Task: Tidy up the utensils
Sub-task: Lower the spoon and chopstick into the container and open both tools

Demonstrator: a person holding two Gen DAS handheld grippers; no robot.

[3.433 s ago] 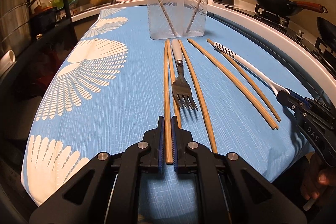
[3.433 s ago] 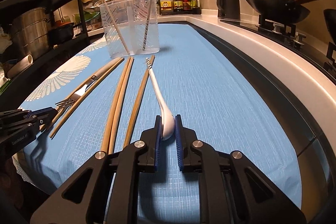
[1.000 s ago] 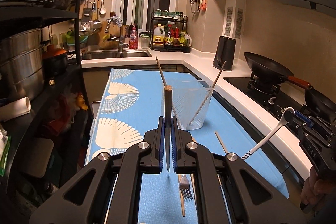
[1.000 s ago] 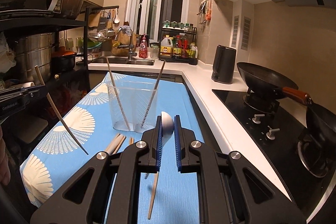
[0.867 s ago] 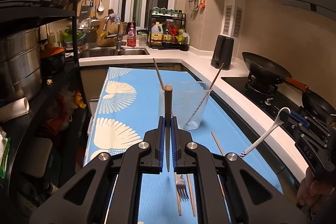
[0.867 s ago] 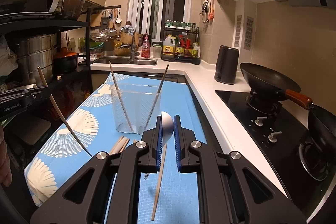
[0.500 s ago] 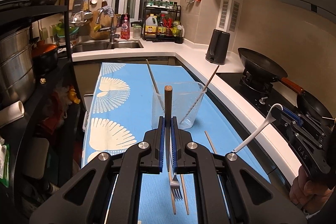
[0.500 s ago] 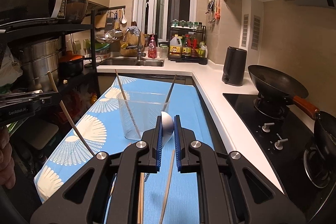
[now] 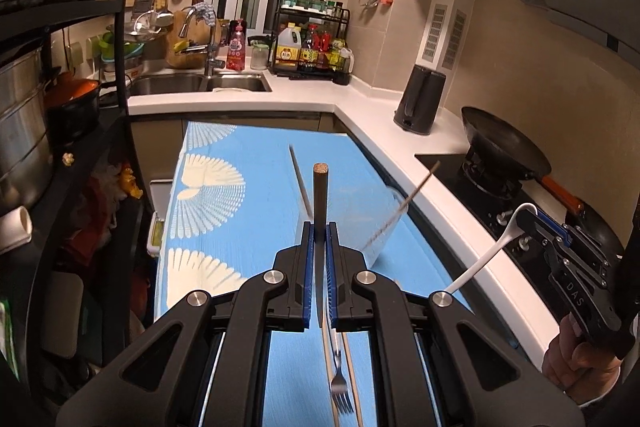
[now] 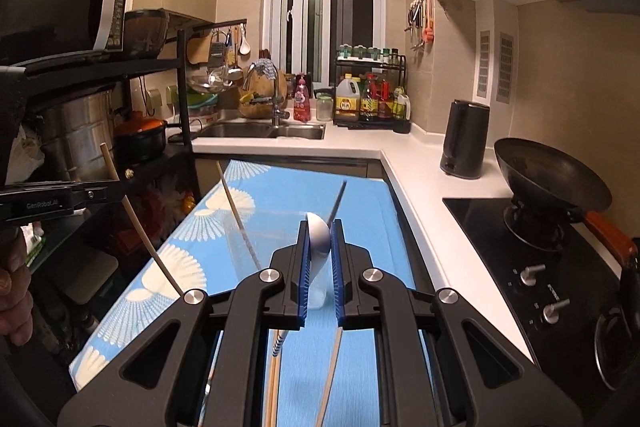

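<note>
My left gripper (image 9: pixel 319 227) is shut on a wooden chopstick (image 9: pixel 320 191) and holds it upright above the blue cloth. It shows in the right wrist view (image 10: pixel 132 211) at the left. My right gripper (image 10: pixel 319 227) is shut on a white spoon (image 10: pixel 319 237), gripped at its bowl, handle hanging down. The spoon shows in the left wrist view (image 9: pixel 486 255) at the right. A clear plastic cup (image 9: pixel 380 227) with two chopsticks leaning in it stands on the cloth just ahead of both grippers. A fork (image 9: pixel 338 383) and several chopsticks (image 10: pixel 332 375) lie on the cloth below.
The blue patterned cloth (image 9: pixel 240 219) covers a narrow table. A white counter (image 10: pixel 416 179) runs along the right with a black kettle (image 10: pixel 464 139), hob and wok (image 10: pixel 552 187). A dark shelf rack with pots (image 10: pixel 80 131) stands at the left. The sink (image 9: pixel 196 83) is at the back.
Both grippers lifted their utensils off the cloth and have moved forward toward the cup, which now sits closer and lower in both views.
</note>
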